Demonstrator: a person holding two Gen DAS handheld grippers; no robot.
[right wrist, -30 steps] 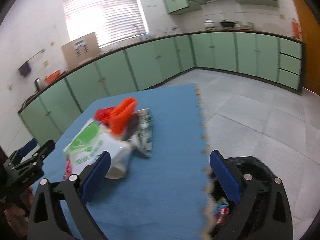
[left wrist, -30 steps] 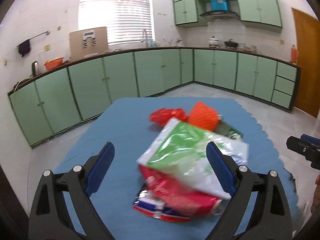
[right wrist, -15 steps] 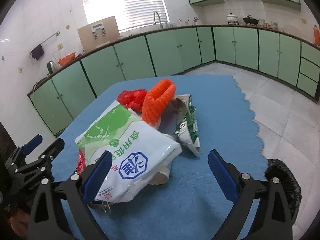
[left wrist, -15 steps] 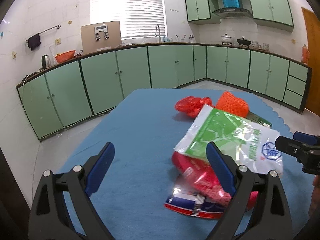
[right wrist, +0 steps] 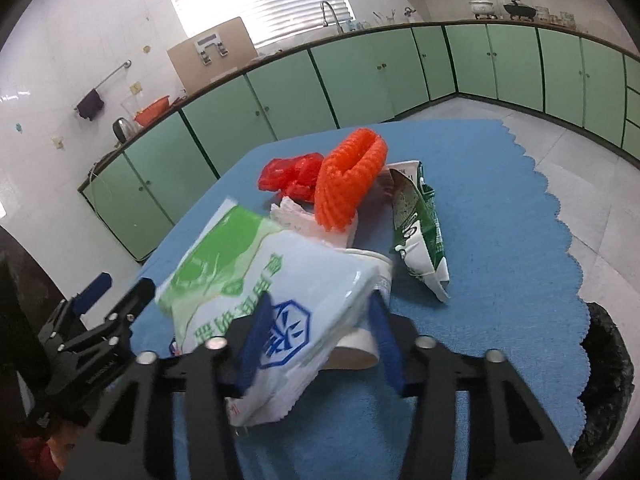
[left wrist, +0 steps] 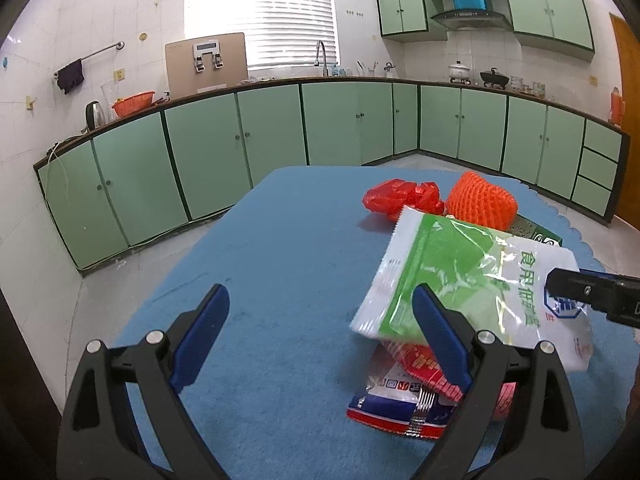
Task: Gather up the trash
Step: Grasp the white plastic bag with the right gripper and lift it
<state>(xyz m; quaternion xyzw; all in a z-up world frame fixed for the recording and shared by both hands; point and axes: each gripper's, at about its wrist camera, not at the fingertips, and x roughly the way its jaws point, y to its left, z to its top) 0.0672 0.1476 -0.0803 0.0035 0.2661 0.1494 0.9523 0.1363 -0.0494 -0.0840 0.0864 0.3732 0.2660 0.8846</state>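
A pile of trash lies on a blue mat (left wrist: 280,264). A white and green plastic bag (left wrist: 460,276) lies on top, also in the right wrist view (right wrist: 256,280). My right gripper (right wrist: 320,332) has its jaws around the bag's near corner, partly closed, the blue pads (right wrist: 256,332) blurred. Behind it lie an orange foam net (right wrist: 352,176), a crumpled red bag (right wrist: 288,172), a green wrapper (right wrist: 420,228) and a red and blue packet (left wrist: 408,396). My left gripper (left wrist: 320,336) is open and empty, just left of the pile.
A black trash bag (right wrist: 604,376) stands open below the mat's right edge. Green kitchen cabinets (left wrist: 240,140) run along the far walls, with grey tiled floor (right wrist: 580,168) between them and the mat.
My right gripper has moved forward onto the white and green bag and its jaws have narrowed around the bag's corner. The left gripper has drifted slightly left and stays open.
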